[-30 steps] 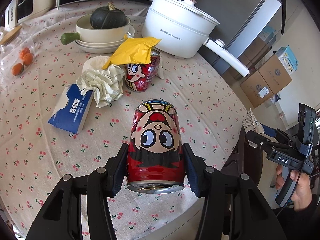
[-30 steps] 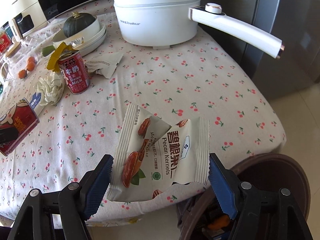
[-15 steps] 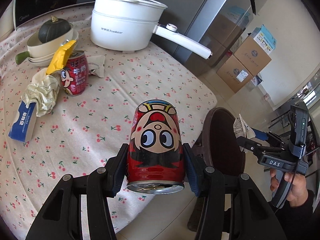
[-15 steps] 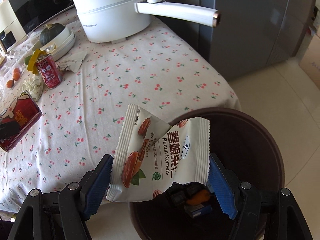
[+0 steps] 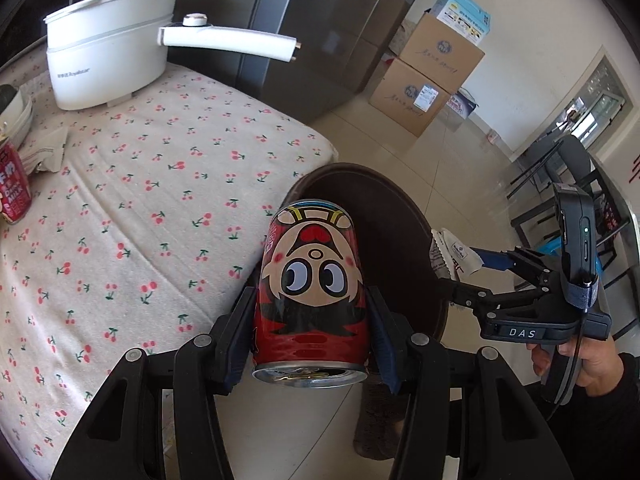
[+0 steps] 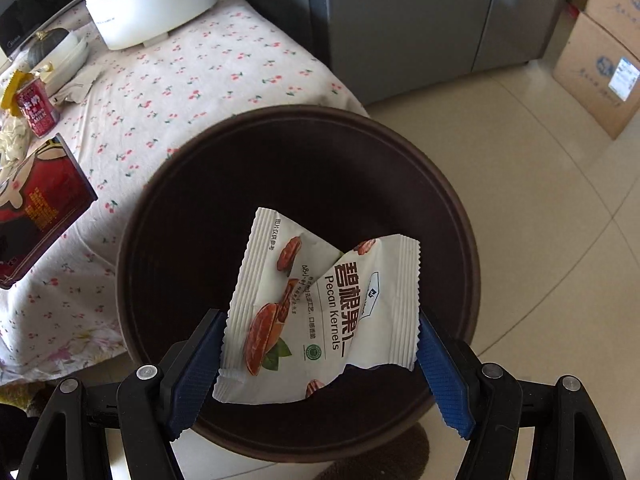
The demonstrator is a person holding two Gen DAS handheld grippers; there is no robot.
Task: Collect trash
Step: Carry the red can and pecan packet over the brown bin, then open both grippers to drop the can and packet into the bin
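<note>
Trash for collecting is in both of my hands. On the far left of the left wrist view, a second red milk can (image 5: 14, 188) stands on the bench (image 5: 132, 216), which wears a cloth printed with small cherries. Behind it sits a white electric pot (image 5: 108, 44), its long handle reaching right past the bench edge. My left hand-held gripper (image 5: 312, 320) is clamped on a red can (image 5: 314, 280) with a cartoon face, the face upside down and the opened end toward the camera; both pads press its sides. The can hangs over the bench edge, just at the near rim of a dark brown round bin (image 5: 400, 216) on the tiled floor. To the right, my right hand (image 5: 588, 364) holds the other hand-held gripper (image 5: 460, 264) with a white wrapper in it. Cardboard boxes (image 5: 432, 72) are stacked by the far wall.

In the right wrist view, the held can shows at the left edge over the bench. The bin (image 6: 168, 216) fills the middle, its mouth open below. My right hand-held gripper (image 6: 320, 336) stands fairly wide, its blue pads pinching the two crimped edges of a pecan kernel wrapper (image 6: 320, 312), crumpled white and held directly above the bin opening. A grey refrigerator (image 6: 420, 20) stands beyond.
</note>
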